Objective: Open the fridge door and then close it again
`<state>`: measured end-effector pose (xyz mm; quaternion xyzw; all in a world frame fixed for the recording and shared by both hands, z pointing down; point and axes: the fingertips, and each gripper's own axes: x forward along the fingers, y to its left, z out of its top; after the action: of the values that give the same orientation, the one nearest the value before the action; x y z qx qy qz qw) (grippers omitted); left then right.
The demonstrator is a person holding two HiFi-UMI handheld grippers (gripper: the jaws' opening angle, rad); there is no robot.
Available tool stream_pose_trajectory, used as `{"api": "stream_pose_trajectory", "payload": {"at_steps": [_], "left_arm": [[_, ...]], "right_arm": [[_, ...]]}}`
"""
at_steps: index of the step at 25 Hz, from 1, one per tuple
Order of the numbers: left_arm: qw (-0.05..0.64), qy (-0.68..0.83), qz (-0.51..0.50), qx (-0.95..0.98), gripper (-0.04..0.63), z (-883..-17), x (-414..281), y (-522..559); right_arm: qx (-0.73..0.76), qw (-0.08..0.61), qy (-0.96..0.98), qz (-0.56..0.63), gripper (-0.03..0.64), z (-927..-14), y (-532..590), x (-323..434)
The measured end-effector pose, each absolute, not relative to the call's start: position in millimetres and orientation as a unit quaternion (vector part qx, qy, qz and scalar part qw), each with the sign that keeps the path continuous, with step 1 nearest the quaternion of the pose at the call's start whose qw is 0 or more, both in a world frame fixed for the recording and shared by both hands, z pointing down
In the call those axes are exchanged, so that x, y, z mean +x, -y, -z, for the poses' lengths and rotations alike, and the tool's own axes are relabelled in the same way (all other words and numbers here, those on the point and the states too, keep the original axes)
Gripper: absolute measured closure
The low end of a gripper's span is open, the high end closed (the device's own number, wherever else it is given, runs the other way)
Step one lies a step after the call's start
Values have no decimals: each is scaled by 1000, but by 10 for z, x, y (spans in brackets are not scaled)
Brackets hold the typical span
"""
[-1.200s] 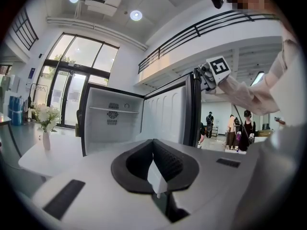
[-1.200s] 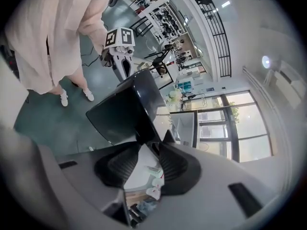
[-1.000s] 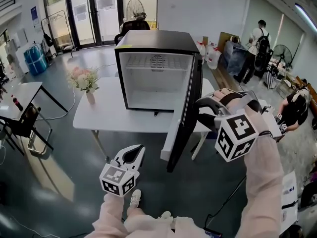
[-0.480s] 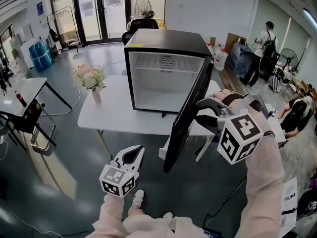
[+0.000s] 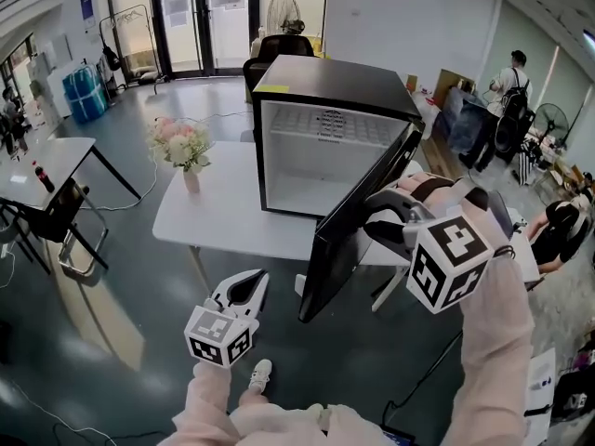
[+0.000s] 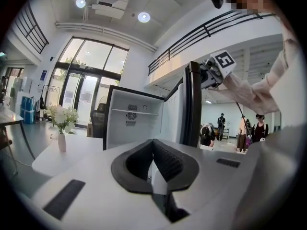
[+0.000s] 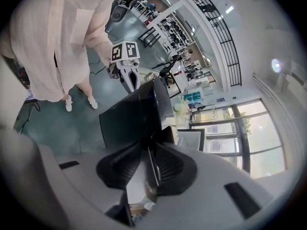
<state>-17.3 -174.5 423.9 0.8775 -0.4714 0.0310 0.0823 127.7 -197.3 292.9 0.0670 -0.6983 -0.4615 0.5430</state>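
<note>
- Counts the opening half as done: fridge door (image 5: 358, 221) swung out from the mini fridge (image 5: 325, 77) toward 7 o'clock, bare white interior showing.
- Leaves the closing still to finish: by its angle, roughly halfway home, a wide gap yet to shut.
- Pinches the door's free edge in the right tool (image 5: 370, 216), jaws having just been closing onto it.
- Holds the left tool (image 5: 251, 282) low at 7 o'clock, jaws pressed together on nothing, well apart from the door.
- Shares the white worktop (image 5: 223, 221) with a vase of flowers (image 5: 184, 151) at 10 o'clock of the fridge, outside the door's arc.
- Shows nothing in the door's path; bystanders (image 5: 507, 86) far off at 2 o'clock.
</note>
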Motion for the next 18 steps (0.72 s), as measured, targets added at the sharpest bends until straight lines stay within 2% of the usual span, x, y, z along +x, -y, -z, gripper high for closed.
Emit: {"api": "stream_pose_trajectory", "payload": {"at_steps": [18], "left_arm": [[87,500,-15,861,584,-4229,-640,2163]], "right_arm": [[45,549,696,461,534,-2929,2426,753]]}}
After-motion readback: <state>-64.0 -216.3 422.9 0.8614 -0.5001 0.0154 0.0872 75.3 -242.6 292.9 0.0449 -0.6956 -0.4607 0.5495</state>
